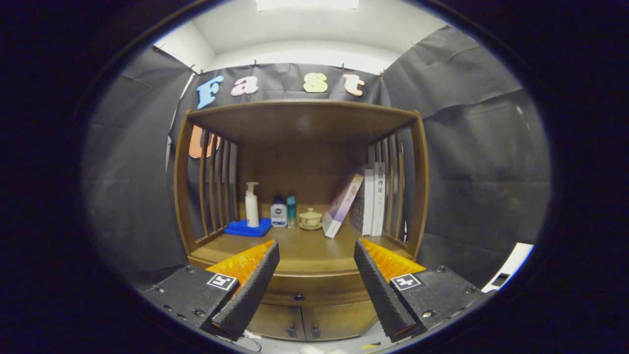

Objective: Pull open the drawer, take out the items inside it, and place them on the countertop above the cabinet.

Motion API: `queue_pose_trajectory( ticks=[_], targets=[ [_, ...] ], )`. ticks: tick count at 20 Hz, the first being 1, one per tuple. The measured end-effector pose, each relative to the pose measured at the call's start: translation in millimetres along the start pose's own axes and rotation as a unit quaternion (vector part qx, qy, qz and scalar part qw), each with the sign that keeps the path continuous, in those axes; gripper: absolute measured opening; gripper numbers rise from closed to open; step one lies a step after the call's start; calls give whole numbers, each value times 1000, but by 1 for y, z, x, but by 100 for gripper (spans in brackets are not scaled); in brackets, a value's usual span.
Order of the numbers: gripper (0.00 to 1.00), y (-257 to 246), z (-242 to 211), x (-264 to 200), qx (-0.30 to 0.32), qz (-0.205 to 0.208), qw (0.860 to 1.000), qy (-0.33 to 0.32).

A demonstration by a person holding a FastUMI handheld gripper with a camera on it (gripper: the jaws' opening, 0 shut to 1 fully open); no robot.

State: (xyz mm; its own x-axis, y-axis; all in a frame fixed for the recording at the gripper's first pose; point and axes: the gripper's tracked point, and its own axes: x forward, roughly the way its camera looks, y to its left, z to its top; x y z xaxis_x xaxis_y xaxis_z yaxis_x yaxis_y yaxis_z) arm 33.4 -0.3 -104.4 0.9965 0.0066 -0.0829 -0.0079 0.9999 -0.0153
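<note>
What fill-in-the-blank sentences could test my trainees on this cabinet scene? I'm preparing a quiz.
1. The gripper has its fingers ____, with nothing between them.
2. The drawer with the small knob, seen between the fingers, is ____.
3. The white pump bottle stands on a folded ____ cloth.
4. The book beside the small lidded cup ____ against the upright books.

Missing words: open; shut; blue; leans
</note>
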Motion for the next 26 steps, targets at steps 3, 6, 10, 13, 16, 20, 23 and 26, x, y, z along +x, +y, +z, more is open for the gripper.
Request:
queue_pose_trajectory(
  ticks=[3,6,10,13,16,20,23,26],
  targets=[
    [99,-5,-37,14,-5,-2,1000,11],
    [99,-5,-72,29,-6,0,1000,20],
    [99,-3,-125,57,-11,9,999,43],
    [99,0,-159,76,-5,12,998,64],
    [99,-3,-174,92,8,15,997,79],
    [92,5,-180,98,16,19,996,90],
    [74,14,-184,108,14,29,995,92],
    [55,17,-178,111,-11,32,996,77]
  ],
)
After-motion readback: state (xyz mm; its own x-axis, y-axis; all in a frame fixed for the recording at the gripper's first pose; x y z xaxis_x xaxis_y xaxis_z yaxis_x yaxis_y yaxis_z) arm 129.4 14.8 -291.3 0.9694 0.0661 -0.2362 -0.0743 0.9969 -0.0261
